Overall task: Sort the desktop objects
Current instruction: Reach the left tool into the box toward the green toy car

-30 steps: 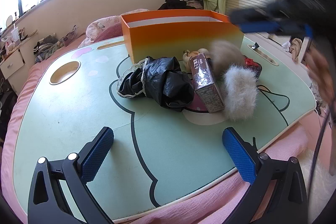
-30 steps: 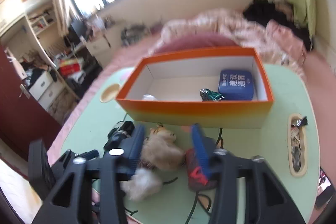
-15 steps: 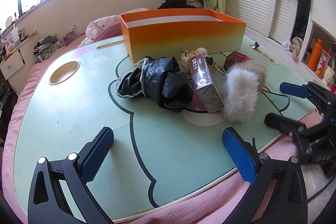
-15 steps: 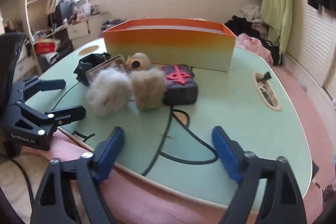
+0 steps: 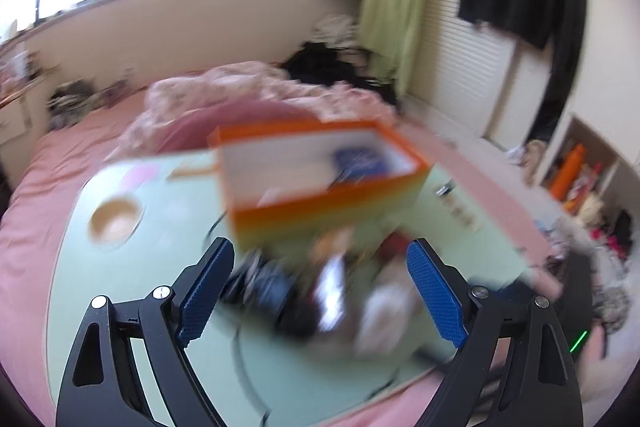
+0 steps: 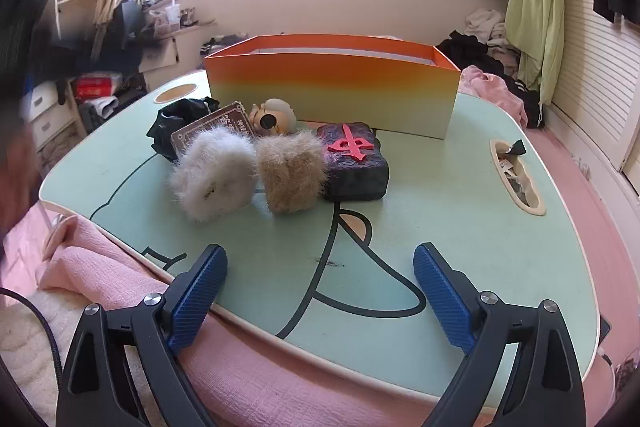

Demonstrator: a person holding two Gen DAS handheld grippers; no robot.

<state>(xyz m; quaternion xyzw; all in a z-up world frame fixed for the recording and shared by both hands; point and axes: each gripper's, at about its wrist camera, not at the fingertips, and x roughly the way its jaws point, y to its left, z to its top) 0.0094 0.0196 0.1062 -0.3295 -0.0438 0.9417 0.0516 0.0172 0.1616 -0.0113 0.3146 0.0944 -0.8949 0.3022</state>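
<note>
Left gripper (image 5: pixel 320 291) jaws closing, nothing gripped, above a motion-smeared pile on the tabletop (image 6: pixel 460 211). Right gripper (image 6: pixel 320 291) jaws wide, empty. Orange box (image 6: pixel 332 87) behind white pom-pom (image 6: pixel 212 183), tan pom-pom (image 6: pixel 292 175); interior hidden. Card (image 6: pixel 212 127) half covered.

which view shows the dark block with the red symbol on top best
The right wrist view. There the dark block with the red raised symbol lies sharp and whole on the green table, touching the tan fur puff, in front of the orange box. The left wrist view is motion-blurred; only a dark red smear shows about there.
</note>
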